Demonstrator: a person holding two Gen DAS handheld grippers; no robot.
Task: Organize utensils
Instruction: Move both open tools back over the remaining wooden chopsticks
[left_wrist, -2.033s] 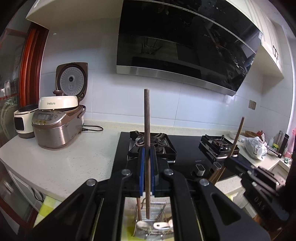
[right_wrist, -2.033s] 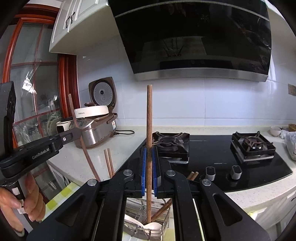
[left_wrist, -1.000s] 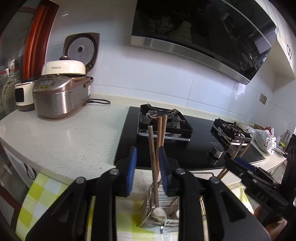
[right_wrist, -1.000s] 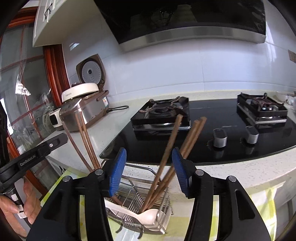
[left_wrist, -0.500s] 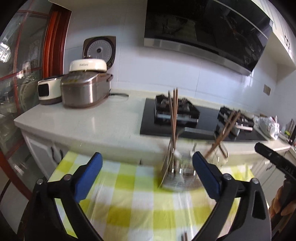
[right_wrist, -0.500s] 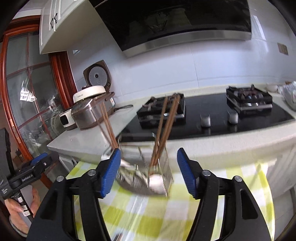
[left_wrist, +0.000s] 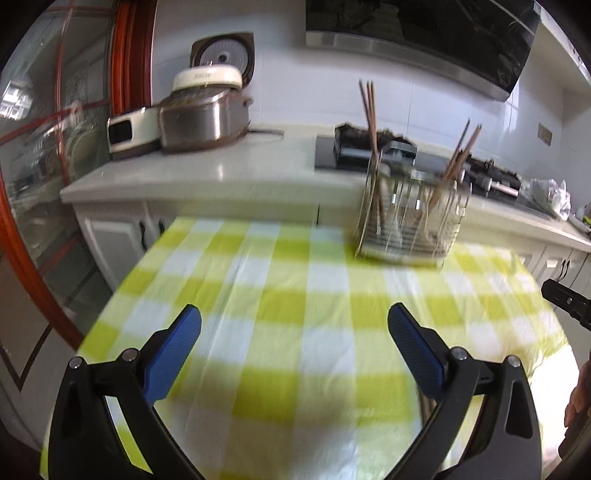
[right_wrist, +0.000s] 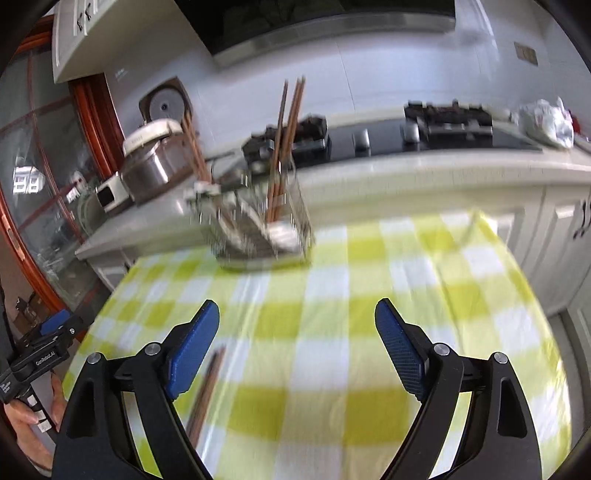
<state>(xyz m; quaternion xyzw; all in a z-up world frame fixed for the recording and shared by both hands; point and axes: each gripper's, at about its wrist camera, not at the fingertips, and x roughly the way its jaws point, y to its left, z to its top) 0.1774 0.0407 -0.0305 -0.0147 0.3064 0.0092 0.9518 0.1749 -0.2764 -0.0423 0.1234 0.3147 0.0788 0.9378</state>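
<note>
Looking through your left wrist camera, your left gripper (left_wrist: 294, 328) is spread wide and empty above the green-checked tablecloth (left_wrist: 280, 310). Two seconds ago it pinched a single upright chopstick over the wire rack (left_wrist: 406, 225); a second ago its fingers had parted with the stick already standing inside. Now the rack sits well ahead at the table's far edge, brown chopsticks (left_wrist: 369, 125) upright in its left end and more leaning at its right end. I judge that drop finished. A few brown sticks (left_wrist: 424, 406) lie on the cloth just beside your right-hand finger (left_wrist: 413, 354).

Turning to your right wrist camera, your right gripper (right_wrist: 297, 338) is likewise spread and holds nothing, pulled back from the rack, where earlier it gripped its own chopstick. That one now stands among the rack's chopsticks (right_wrist: 284, 147). Loose chopsticks (right_wrist: 205, 391) remain on the cloth near your left-hand finger (right_wrist: 192, 343), so these look like your next pickup.
</note>
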